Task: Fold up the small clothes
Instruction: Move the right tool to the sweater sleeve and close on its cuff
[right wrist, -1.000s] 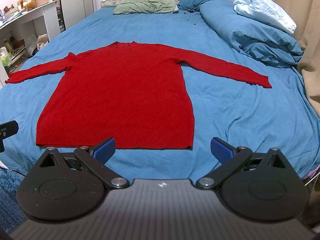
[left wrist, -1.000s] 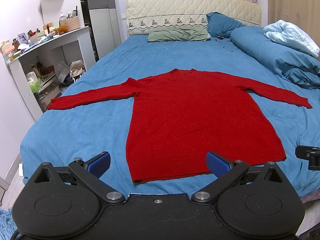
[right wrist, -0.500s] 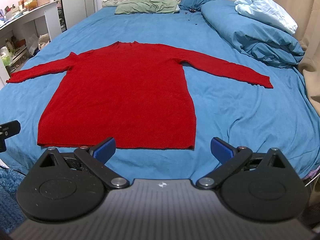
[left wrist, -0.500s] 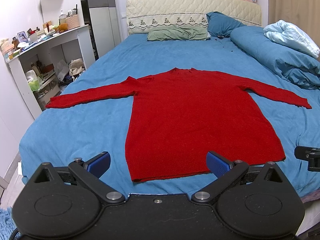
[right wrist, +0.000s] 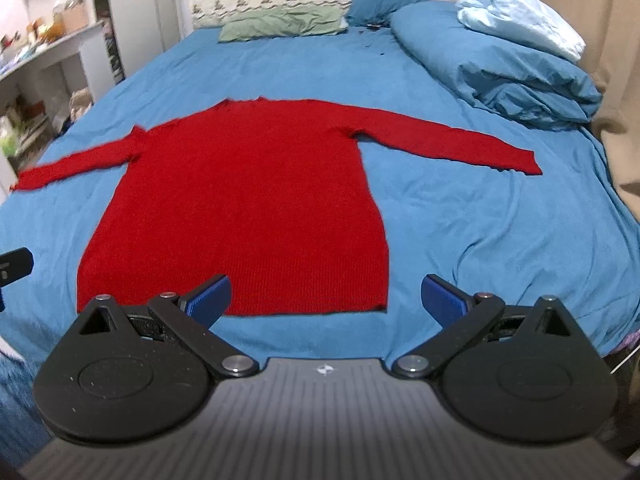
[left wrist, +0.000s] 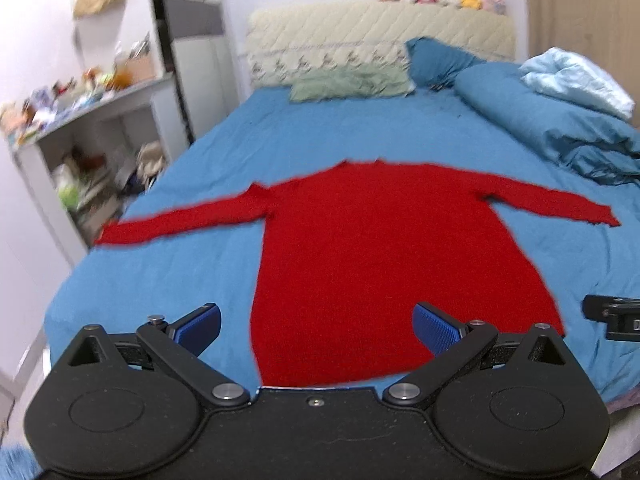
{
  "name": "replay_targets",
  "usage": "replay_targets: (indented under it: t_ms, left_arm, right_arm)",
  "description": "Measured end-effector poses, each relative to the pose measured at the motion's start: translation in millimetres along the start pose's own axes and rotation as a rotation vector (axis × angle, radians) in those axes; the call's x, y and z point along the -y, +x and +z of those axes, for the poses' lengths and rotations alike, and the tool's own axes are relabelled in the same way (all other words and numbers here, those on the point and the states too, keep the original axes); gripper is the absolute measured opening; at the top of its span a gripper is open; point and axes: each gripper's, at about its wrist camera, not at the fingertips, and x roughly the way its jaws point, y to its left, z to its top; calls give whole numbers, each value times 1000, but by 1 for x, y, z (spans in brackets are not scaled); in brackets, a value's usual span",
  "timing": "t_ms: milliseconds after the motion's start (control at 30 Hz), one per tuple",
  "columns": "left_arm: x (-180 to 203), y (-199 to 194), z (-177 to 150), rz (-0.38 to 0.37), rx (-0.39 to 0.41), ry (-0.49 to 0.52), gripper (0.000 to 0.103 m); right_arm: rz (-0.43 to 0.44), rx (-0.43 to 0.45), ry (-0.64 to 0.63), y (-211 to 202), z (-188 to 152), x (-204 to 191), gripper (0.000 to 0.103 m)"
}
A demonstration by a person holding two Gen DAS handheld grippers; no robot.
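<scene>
A red long-sleeved sweater point(left wrist: 384, 256) lies flat on the blue bed point(left wrist: 168, 276), hem toward me, both sleeves spread out sideways. It also shows in the right wrist view point(right wrist: 248, 208). My left gripper point(left wrist: 316, 330) is open and empty, held above the hem near the foot of the bed. My right gripper point(right wrist: 326, 298) is open and empty, over the hem's right part. Part of the right gripper shows at the left wrist view's right edge point(left wrist: 612, 316).
A rolled blue duvet point(right wrist: 492, 72) and light blue blanket point(right wrist: 520, 24) lie along the bed's right side. Pillows point(left wrist: 352, 84) rest at the headboard. A cluttered white shelf unit point(left wrist: 80, 148) stands left of the bed. A beige curtain point(right wrist: 620, 120) hangs at right.
Both grippers have moved forward toward the sweater's hem, which now sits closer and lower in both views. The jaws stay open.
</scene>
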Motion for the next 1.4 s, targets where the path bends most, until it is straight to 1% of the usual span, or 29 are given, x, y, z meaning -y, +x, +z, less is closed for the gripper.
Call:
replay_targets:
  t_ms: [67,167,267,367,400,500,600,667,733,800,933,1033,1100,1200,1233,1333,1400]
  left_arm:
    - [8,-1,23,-38,30,15,103]
    - [19,1,65,-108,78,27,103]
    - [34,11,106,-158,114,71,103]
    - [50,31,145,-213,125,119,103]
    - [53,39,153,-233,120,124,103]
    - [67,74,181,-290,100,136,103]
    - [83,120,203,-311,66,140,103]
    - [90,150,215,-340,34,120,103]
    - [98,186,224,-353,10,116,103]
    - [106,218,230,-351,5,129,103]
    - [123,290,228,-363,-23,148,103]
    - [128,340,217,-371,-73,143,103]
    - [130,365,205,-387,-84,156,103]
    - [132,401,184,-364,-105,187,103]
    - [132,415,176,-358,-126,187,103]
    - [129,447,161,-357,-174,154,103]
    - [127,462,155,-346,-194,142,103]
  right_arm:
    - [-10,28,43,-2,13,12,103]
    - [-48,74,90,-4,39,33,103]
    - [-67,126,153,-6,67,58,103]
    - [-106,165,200,0,92,85,103]
    - [-118,171,217,5,99,94,103]
    - [-141,176,295,30,120,130,103]
    - [-146,176,369,64,134,161,103]
    - [-159,180,407,88,138,177,103]
    - [-188,175,430,118,140,190,103]
    - [-214,174,447,148,139,201,103]
    - [-270,172,474,216,134,222,103]
    - [-287,190,535,262,126,242,103]
    - [-288,197,584,290,120,256,103]
    - [-316,188,600,330,114,270,103]
    - [-330,180,601,343,113,274,103]
    - [-352,172,624,370,107,287,92]
    - [-370,204,615,379,107,291,90]
